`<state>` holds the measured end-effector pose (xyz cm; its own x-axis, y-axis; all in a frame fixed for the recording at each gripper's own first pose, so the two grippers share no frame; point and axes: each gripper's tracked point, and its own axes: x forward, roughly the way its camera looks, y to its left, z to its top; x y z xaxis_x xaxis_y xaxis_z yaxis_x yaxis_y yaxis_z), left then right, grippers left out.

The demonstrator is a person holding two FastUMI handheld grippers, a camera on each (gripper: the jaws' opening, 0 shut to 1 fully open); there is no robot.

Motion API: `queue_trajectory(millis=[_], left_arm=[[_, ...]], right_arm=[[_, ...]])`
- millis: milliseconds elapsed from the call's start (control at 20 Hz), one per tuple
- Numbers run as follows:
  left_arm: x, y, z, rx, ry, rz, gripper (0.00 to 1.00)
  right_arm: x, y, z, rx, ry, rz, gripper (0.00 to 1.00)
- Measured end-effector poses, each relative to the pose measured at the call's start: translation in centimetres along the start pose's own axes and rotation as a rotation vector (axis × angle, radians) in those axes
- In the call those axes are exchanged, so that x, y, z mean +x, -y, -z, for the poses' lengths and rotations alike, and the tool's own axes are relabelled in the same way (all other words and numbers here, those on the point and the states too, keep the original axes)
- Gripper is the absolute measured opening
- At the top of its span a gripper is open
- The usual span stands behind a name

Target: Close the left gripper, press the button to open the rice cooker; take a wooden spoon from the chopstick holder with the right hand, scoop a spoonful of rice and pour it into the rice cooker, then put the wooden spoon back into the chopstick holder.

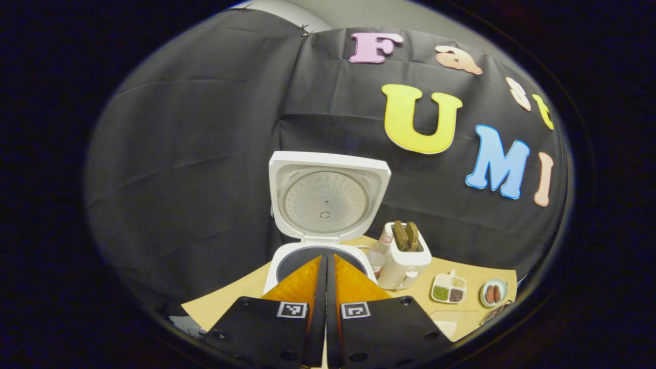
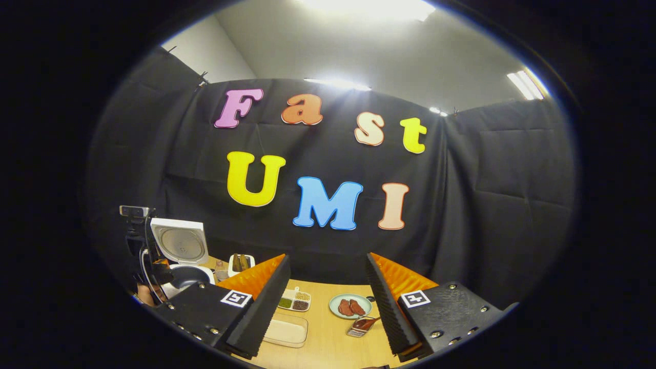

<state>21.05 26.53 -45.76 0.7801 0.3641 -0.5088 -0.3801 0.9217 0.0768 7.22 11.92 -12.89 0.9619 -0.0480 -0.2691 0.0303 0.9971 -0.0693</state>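
white rice cooker (image 1: 323,241) open on the pale wooden table (image 1: 236,300), lid upright

left gripper (image 1: 326,266) clenched, its fingers together just before the cooker's dark pot; beside the cooker stands the white chopstick holder (image 1: 405,259) with brown wooden spoons (image 1: 405,234); right gripper (image 2: 328,287) released, fingers wide apart above the table, holding nothing, over a white divided dish of grains (image 2: 294,301), a clear shallow box of rice (image 2: 284,329) and a pale green plate (image 2: 350,306)
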Motion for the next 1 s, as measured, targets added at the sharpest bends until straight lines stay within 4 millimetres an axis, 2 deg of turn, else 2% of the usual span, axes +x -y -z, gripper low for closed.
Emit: queue_trajectory(millis=[150,300,450,500,550,600,650,700,850,900,950,1000], left_arm=[[-1.2,0.1,-0.9,0.022,0.026,0.007,0.10],[-2.1,0.7,-1.0,0.022,0.035,0.018,0.10],[-3.0,0.8,-1.2,0.022,0.048,0.022,0.10],[-3.3,0.7,-1.0,0.024,0.049,0.018,0.04],[-3.8,0.7,-0.9,0.024,0.046,0.015,0.04],[-4.3,0.8,-0.8,0.025,0.047,0.006,0.10],[-4.6,1.0,-0.8,0.024,0.053,0.004,0.11],[-5.2,1.2,-0.8,0.027,0.061,-0.006,0.16],[-7.8,1.5,-1.7,0.058,0.090,-0.043,0.19],[-8.8,1.7,-2.0,0.069,0.099,-0.062,0.32],[-9.6,1.8,-2.2,0.076,0.111,-0.082,0.32],[-10.4,2.2,-2.2,0.079,0.120,-0.100,0.46]], right_arm=[[-0.2,1.7,0.9,0.021,-0.008,0.033,0.90],[0.4,3.7,2.4,0.051,-0.026,0.077,0.90],[1.6,5.5,5.2,0.086,-0.067,0.101,0.90],[2.3,6.3,6.5,0.095,-0.086,0.104,0.90],[3.0,7.0,7.9,0.104,-0.105,0.108,0.90],[3.8,7.9,9.4,0.110,-0.124,0.112,0.90],[4.8,8.7,10.7,0.110,-0.139,0.113,0.90],[5.6,9.6,12.2,0.109,-0.155,0.118,0.90],[8.5,12.2,15.5,0.122,-0.180,0.115,0.90],[9.5,13.2,16.8,0.124,-0.192,0.113,0.90],[10.5,14.1,18.0,0.131,-0.207,0.111,0.90],[11.6,15.1,19.2,0.141,-0.219,0.111,0.90]])
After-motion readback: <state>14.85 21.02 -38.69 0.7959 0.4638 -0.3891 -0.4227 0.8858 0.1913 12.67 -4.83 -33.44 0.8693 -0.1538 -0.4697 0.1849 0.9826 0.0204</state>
